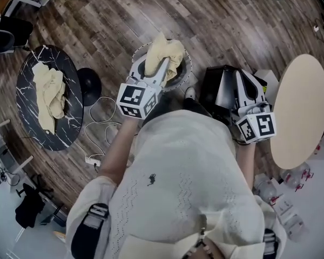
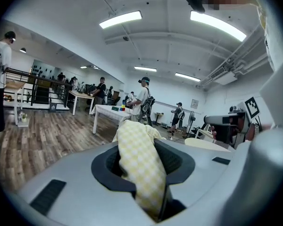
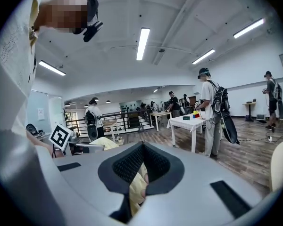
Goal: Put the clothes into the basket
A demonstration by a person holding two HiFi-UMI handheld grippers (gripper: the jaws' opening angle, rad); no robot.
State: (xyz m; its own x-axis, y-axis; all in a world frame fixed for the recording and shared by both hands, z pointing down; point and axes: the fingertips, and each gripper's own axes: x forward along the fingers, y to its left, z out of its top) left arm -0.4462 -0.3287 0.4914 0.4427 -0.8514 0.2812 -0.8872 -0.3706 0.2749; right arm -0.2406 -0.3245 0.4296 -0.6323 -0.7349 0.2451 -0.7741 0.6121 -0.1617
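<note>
In the upper centre, the left gripper [image 1: 163, 66] clamped a yellow checked cloth [image 1: 164, 48] above the basket [image 1: 188, 65]. The right gripper [image 1: 244, 82], centre right, was closed.

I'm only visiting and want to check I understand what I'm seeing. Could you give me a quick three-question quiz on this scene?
1. Multiple choice: what is the left gripper shut on? A) a yellow checked cloth B) a cable C) a bottle
2. True or false: the black marble table has nothing on it.
3. Fill in: the gripped cloth is held over a round wire ___ on the floor.

Key: 1. A. 2. False: a pale cloth lies on it. 3. basket.
</note>
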